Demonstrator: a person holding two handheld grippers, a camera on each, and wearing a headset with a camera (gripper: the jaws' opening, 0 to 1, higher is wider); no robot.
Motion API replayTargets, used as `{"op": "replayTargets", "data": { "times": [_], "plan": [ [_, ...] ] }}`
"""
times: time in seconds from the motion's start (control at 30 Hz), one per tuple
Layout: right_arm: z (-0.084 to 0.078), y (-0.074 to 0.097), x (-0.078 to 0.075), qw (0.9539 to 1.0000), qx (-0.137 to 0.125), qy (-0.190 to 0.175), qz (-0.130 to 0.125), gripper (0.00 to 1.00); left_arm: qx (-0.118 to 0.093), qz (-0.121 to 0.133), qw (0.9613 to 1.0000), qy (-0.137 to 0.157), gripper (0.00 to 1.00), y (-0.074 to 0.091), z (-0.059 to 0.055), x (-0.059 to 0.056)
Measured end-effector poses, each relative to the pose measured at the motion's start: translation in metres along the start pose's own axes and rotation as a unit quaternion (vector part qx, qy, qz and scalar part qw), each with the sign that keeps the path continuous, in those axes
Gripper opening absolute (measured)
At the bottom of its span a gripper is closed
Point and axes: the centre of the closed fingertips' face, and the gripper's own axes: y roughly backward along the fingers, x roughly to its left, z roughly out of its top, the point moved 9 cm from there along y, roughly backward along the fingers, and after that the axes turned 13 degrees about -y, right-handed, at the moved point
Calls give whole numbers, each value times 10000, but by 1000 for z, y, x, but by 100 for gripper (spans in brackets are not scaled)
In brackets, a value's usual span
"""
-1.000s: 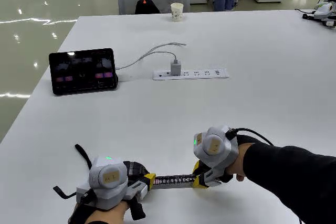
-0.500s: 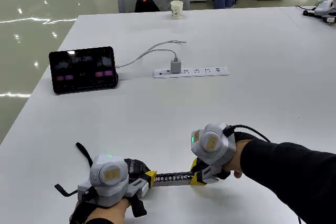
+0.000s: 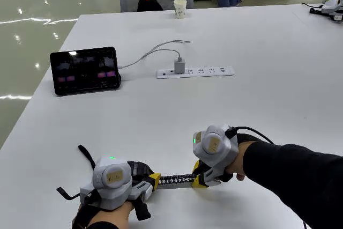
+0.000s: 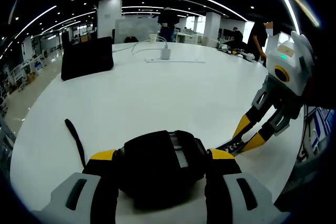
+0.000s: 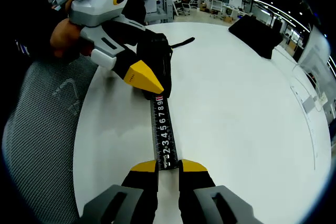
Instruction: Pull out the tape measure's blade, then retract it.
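Tape measure (image 4: 160, 169) sits at 6 o'clock in the head view, near the front edge of the white table (image 3: 241, 105). The left gripper (image 4: 163, 156) has its yellow-tipped jaws closed in on both sides of the black case, touching it and holding it down. A black strap (image 3: 84, 157) runs off the case toward 9 o'clock and lies loose on the table. The blade (image 5: 164, 129) comes out of the case toward 3 o'clock. Only a short stretch is out, numerals 1 to 9 readable in the right gripper view, flat and low over the tabletop. The right gripper (image 5: 168, 167) has the blade's free end, jaws drawn almost together with the tip pinched between them. Progress, as a judgement: the pull-out is only partly done, since little blade is exposed and the grippers are near each other. Retraction is not finished either, since the blade is outside the case. Whether this is the outward or the return stroke, cannot tell. Further back are a tablet (image 3: 84, 71) at 10 o'clock and a power strip (image 3: 195, 72) with a plugged charger (image 3: 179, 67) at 12 o'clock. A paper cup (image 3: 180, 8) stands at the far edge, 12 o'clock. All are well apart from the work.
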Motion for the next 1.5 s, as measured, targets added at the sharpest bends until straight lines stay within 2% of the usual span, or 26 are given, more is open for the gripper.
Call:
{"op": "replayTargets", "data": {
  "times": [0.37, 1.0, 1.5],
  "plan": [
    [2, -1, 3, 10000, -78, 4, 1, 11, -8, -3, 10000, -5, 62, 0, 0, 0],
    [7, -5, 5, 10000, -64, 44, -24, 11, -3, 2, 10000, -2, 62, 0, -1, 0],
    [11, -7, 5, 9999, -115, 33, 71, 11, 2, -1, 10000, 0, 62, 0, 0, 0]
  ]
}}
